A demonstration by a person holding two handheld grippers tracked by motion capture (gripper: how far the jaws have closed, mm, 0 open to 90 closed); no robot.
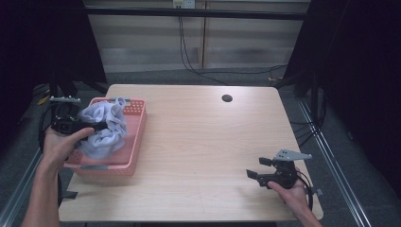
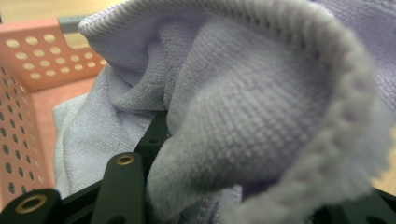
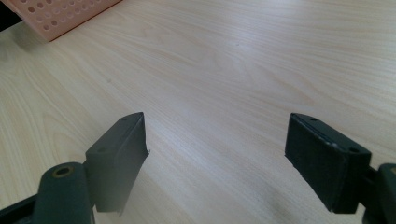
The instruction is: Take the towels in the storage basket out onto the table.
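Right gripper (image 1: 257, 169): held low over the near right part of the table (image 1: 198, 142), jaws spread wide, nothing between them, bare wood beneath in the right gripper view.
Left gripper (image 1: 101, 126): gripped in the hand at the table's left edge, jaws pointing across the basket, clamped on a bunched fold of the cloth.
Cloth (image 2: 243, 107): pale lilac towel, crumpled, raised above the basket in the grip, lower part hanging down inside it.
Basket (image 1: 135, 137): pink, perforated walls, standing on the left side of the table.
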